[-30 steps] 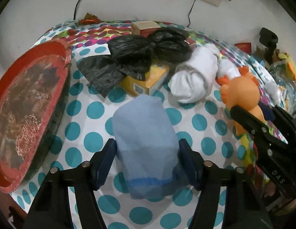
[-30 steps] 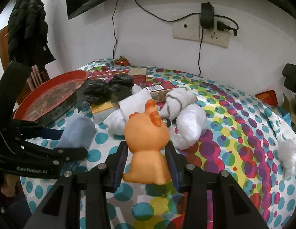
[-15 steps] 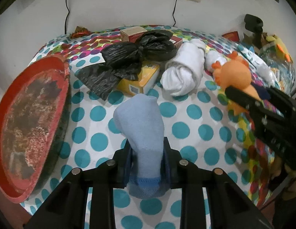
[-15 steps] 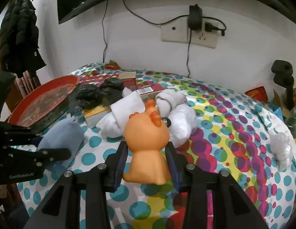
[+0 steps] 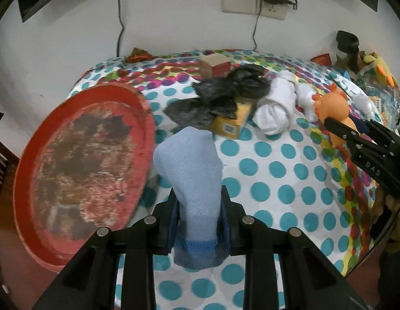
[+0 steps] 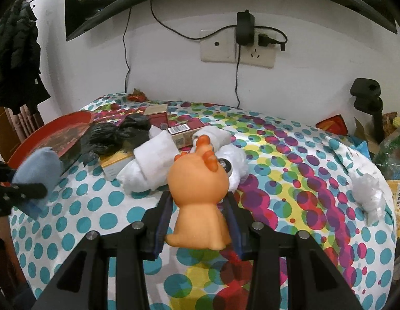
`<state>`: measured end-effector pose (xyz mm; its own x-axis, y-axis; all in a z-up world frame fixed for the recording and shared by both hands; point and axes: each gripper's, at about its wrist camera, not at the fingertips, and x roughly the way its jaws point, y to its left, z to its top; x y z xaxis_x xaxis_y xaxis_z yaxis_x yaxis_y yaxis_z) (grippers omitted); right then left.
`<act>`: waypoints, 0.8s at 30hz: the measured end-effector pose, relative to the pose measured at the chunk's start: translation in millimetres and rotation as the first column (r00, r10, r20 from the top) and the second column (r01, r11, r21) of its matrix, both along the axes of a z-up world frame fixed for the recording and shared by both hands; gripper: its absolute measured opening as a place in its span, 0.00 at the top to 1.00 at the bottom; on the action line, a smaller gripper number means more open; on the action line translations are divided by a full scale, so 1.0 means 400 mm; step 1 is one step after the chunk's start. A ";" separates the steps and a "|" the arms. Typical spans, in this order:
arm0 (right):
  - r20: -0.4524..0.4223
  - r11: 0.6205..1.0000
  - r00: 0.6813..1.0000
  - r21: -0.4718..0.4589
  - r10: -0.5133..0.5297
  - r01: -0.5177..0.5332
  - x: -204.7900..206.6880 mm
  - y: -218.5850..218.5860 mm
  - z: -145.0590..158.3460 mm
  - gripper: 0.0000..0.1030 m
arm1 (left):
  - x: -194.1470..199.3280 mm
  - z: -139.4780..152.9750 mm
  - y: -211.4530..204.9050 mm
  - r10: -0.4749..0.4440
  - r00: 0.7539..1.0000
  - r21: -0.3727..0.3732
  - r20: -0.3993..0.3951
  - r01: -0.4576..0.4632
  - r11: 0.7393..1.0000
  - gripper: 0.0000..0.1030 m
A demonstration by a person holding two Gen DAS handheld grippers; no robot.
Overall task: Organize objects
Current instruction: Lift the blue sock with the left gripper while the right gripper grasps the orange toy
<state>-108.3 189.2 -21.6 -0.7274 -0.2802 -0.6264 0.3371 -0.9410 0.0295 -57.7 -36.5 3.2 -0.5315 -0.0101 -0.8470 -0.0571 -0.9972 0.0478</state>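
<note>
- Left hand-held gripper point(image 5: 199, 214): jaws clamped on the blue sock point(image 5: 193, 178), gripping its cuff end.
- Blue sock: long axis runs forward along the fingers, rounded end pointing away toward the black plastic bag point(image 5: 220, 95); it is raised above the polka-dot table point(image 5: 277, 170), just right of the red tray point(image 5: 78, 165).
- Right hand-held gripper point(image 6: 200, 214): jaws clamped on the lower body of the orange toy point(image 6: 198, 196).
- Orange toy: upright, long axis vertical, antlered head up, back toward the camera; held over the table, in front of the white rolled cloths point(image 6: 151, 162).
- Yellow box point(image 5: 232, 124): lies under the black plastic bag.
</note>
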 end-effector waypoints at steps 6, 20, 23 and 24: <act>-0.011 1.000 1.000 -0.004 -0.029 0.029 0.002 0.011 0.003 0.60 | 0.014 0.040 -0.096 0.061 0.998 -0.043 -0.034 -0.062 0.997 0.75; -0.011 0.998 0.998 0.000 -0.060 0.060 -0.004 0.024 0.006 0.60 | 0.002 0.015 -0.432 0.271 0.962 -0.130 -0.025 -0.272 0.953 0.75; -0.014 0.998 0.998 -0.001 -0.063 0.063 -0.002 0.025 0.007 0.60 | -0.001 -0.003 -0.493 0.305 0.952 -0.122 -0.016 -0.305 0.945 0.75; -0.014 0.998 0.998 -0.004 -0.066 0.066 -0.002 0.026 0.007 0.60 | -0.004 -0.010 -0.515 0.310 0.951 -0.121 -0.018 -0.309 0.943 0.75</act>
<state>-109.3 199.7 -18.6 -0.7534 -0.2333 -0.6149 0.2748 -0.9611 0.0279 -59.3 -242.6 -0.9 -0.4846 -0.2759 -0.8301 0.2533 -0.9526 0.1687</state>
